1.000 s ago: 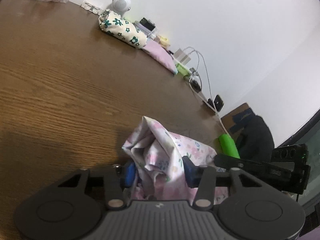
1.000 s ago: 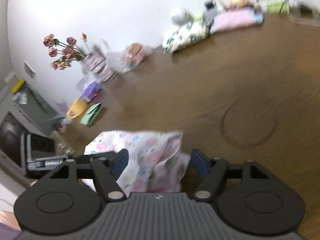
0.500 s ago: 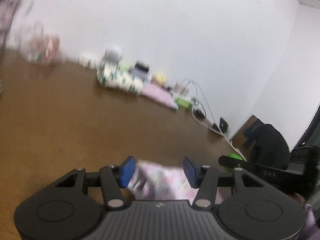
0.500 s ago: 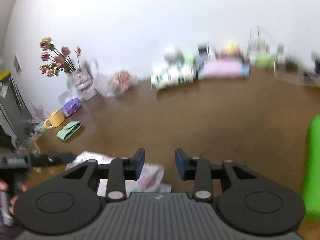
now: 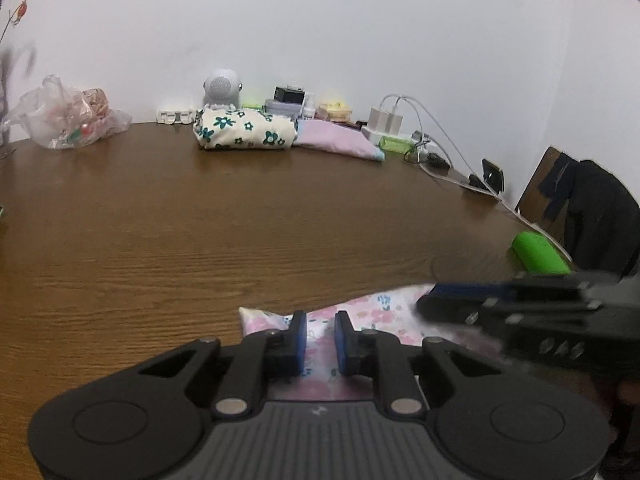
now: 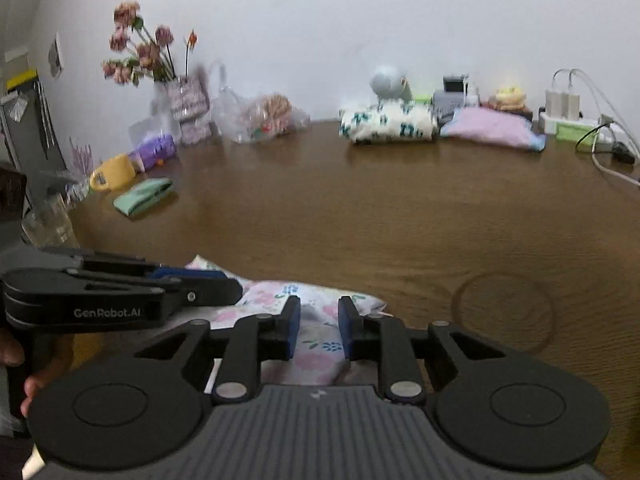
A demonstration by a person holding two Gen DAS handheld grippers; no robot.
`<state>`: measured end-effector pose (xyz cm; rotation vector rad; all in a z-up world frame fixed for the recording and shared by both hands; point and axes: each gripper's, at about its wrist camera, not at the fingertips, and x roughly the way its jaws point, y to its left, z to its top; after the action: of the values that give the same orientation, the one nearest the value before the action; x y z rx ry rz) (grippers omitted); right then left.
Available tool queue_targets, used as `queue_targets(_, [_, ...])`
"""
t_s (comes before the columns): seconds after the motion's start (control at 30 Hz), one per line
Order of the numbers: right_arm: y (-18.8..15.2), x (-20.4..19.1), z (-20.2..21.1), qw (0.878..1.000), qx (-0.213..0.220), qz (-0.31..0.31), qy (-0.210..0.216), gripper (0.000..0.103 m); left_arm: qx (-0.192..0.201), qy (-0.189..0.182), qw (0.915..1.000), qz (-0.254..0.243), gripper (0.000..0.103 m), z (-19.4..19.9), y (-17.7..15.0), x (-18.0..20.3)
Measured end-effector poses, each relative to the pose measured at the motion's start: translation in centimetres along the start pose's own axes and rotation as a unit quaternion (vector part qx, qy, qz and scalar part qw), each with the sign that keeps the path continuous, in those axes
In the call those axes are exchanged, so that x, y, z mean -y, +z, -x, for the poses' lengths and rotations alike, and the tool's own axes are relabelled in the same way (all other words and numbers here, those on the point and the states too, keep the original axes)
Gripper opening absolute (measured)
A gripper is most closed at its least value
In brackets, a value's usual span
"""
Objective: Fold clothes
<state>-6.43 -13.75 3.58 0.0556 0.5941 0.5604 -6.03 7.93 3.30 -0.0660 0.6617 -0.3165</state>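
A pink floral garment lies at the near edge of the wooden table; it also shows in the right wrist view. My left gripper hovers over its left part, jaws narrowly apart with nothing between them. My right gripper hovers over its right part, jaws also narrowly apart and empty. Each gripper shows from the side in the other's view, the right gripper and the left gripper.
Folded clothes sit at the back by the wall: a green-flowered bundle and a pink one. A plastic bag, chargers with cables, a green roll, a flower vase, a yellow mug and a green pouch stand around.
Both grippers let go of the garment, rose and levelled out, and their jaws narrowed. The garment dropped from a bunched heap to lie flatter on the table.
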Motion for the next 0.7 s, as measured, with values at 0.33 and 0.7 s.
queue_targets(0.33, [0.0,0.7,2.8,1.0,0.018,-0.007,0.007,0.062,0.043,-0.024,0.9978,0.044,0.082,3.1,0.1,-1.8])
queue_targets(0.7, [-1.6,6.5,2.0,0.981,-0.047,-0.171,0.081,0.074,-0.028,-0.099,0.9775,0.184,0.084,2.0,-1.6,-5.7])
